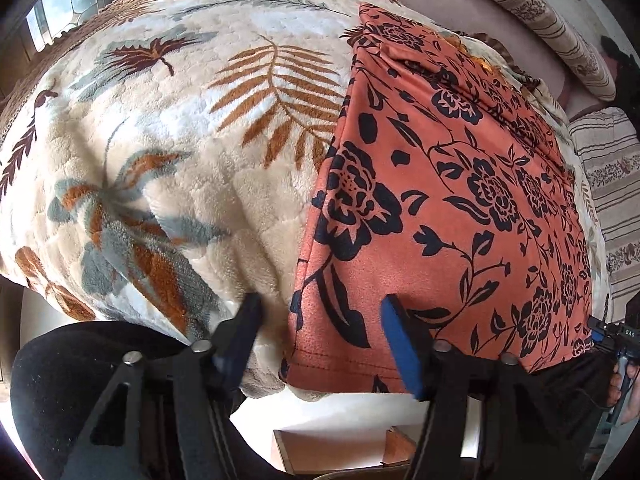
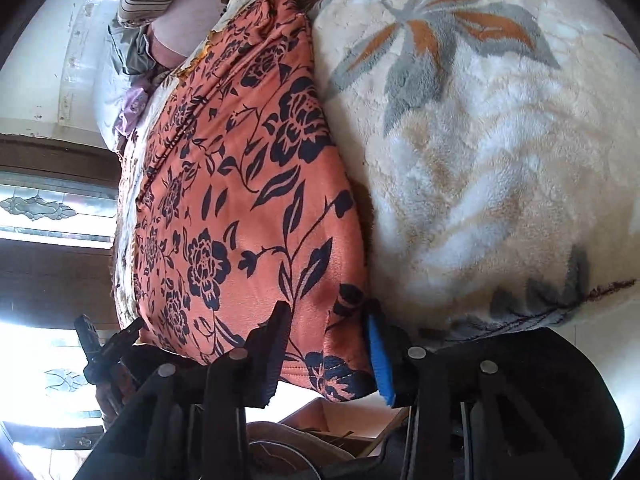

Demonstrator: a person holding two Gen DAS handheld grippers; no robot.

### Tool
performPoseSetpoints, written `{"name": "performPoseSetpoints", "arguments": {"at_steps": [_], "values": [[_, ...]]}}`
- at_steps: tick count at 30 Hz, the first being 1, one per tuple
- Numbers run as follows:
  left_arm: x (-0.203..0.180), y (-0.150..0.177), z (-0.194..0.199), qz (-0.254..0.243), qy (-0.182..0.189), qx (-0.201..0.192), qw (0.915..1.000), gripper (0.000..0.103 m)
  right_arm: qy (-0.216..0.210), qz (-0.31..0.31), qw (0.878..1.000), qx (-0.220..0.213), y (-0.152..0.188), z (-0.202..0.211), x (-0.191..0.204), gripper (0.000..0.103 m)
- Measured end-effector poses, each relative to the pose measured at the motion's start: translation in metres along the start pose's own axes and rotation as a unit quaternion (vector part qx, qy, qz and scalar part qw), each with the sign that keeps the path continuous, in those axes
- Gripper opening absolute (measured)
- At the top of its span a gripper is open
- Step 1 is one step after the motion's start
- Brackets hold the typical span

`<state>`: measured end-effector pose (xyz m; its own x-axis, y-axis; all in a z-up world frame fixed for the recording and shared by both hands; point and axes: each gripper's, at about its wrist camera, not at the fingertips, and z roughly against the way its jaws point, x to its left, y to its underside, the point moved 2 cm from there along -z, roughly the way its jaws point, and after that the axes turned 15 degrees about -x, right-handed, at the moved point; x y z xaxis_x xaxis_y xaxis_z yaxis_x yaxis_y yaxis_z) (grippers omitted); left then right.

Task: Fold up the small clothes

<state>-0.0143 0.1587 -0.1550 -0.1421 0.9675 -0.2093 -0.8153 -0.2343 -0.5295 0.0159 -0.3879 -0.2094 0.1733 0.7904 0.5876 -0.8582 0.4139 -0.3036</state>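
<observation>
Orange floral garment (image 1: pixel 448 208) lies flat on a cream leaf-print fleece blanket (image 1: pixel 160 152), its hem at the bed's near edge. Left gripper (image 1: pixel 320 320) wide apart, nothing between the fingers; it straddles the garment's near left corner, one finger over blanket, the other over cloth; contact unclear. Right gripper (image 2: pixel 326 334) also spread wide, fingers either side of the garment's near right corner (image 2: pixel 328 360), not clamped. Striped pillow (image 1: pixel 528 8) well beyond.
</observation>
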Motion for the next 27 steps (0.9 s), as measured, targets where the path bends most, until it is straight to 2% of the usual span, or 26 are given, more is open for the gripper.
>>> {"name": "performPoseSetpoints", "arguments": {"at_steps": [1,2,5,6,7,8,10,11,12,13,17,19,21,22,23,24,25,26,27], "values": [[-0.002,0.0,0.0,-0.013,-0.008,0.001,0.9999,0.033,0.004,-0.002,1.0,0.0,0.0,0.0,-0.001,0.041],[-0.002,-0.001,-0.001,-0.021,-0.015,0.001,0.9997,0.029,0.004,-0.006,1.0,0.0,0.0,-0.001,-0.002,0.042],[0.002,-0.001,0.001,-0.016,-0.006,0.002,0.9999,0.028,-0.004,-0.005,1.0,0.004,-0.001,-0.002,-0.001,0.056],[0.002,-0.002,0.002,-0.014,-0.005,0.003,0.9999,0.028,-0.007,-0.007,1.0,0.006,-0.002,-0.003,-0.001,0.057],[0.003,-0.002,0.002,-0.012,-0.003,0.005,0.9999,0.031,-0.006,-0.006,1.0,0.008,-0.002,-0.004,-0.001,0.057],[0.004,-0.001,0.002,-0.007,0.0,0.009,0.9999,0.044,-0.005,-0.006,1.0,0.009,-0.003,-0.005,-0.001,0.056],[0.003,-0.001,0.002,-0.007,0.006,0.006,0.9999,0.045,-0.004,0.002,1.0,0.012,-0.002,-0.006,0.001,0.049],[0.001,-0.002,0.003,-0.015,0.001,0.003,0.9999,0.024,0.005,0.009,1.0,0.013,-0.002,-0.006,0.001,0.029],[0.0,-0.003,0.005,-0.022,-0.005,-0.002,0.9997,0.013,0.017,0.014,1.0,0.015,-0.002,-0.006,0.001,0.015],[0.0,-0.005,0.009,-0.021,0.005,-0.005,0.9998,0.006,0.018,0.012,1.0,0.014,-0.002,-0.005,-0.001,0.012],[0.001,-0.022,0.035,0.0,0.033,-0.041,0.9986,0.006,-0.016,0.004,1.0,-0.015,-0.006,0.019,0.007,0.01],[0.002,-0.026,0.036,0.007,0.04,-0.039,0.9984,0.006,-0.04,-0.006,0.999,-0.03,-0.011,0.03,0.012,0.011],[0.005,-0.022,0.023,0.009,0.032,-0.025,0.9991,0.006,-0.044,-0.007,0.999,-0.027,-0.012,0.026,0.01,0.014],[0.007,-0.018,0.014,0.009,0.02,-0.01,0.9997,0.011,-0.036,-0.009,0.999,-0.018,-0.011,0.019,0.007,0.015],[0.008,-0.013,0.005,0.011,0.01,0.008,0.9999,0.024,-0.027,-0.016,0.999,-0.009,-0.009,0.012,0.003,0.024],[0.01,-0.009,-0.002,0.015,0.006,0.021,0.9996,0.032,-0.016,-0.02,1.0,0.003,-0.006,0.005,0.0,0.048],[0.009,-0.007,-0.005,0.018,0.009,0.019,0.9996,0.042,-0.011,-0.02,1.0,0.013,-0.003,-0.001,0.0,0.061],[0.007,-0.006,-0.004,0.016,0.01,0.01,0.9998,0.044,-0.019,-0.008,1.0,0.013,-0.002,-0.004,0.004,0.073],[0.005,-0.006,-0.003,0.009,0.007,0.005,0.9999,0.044,-0.022,0.002,1.0,0.013,-0.001,-0.006,0.009,0.074]]}}
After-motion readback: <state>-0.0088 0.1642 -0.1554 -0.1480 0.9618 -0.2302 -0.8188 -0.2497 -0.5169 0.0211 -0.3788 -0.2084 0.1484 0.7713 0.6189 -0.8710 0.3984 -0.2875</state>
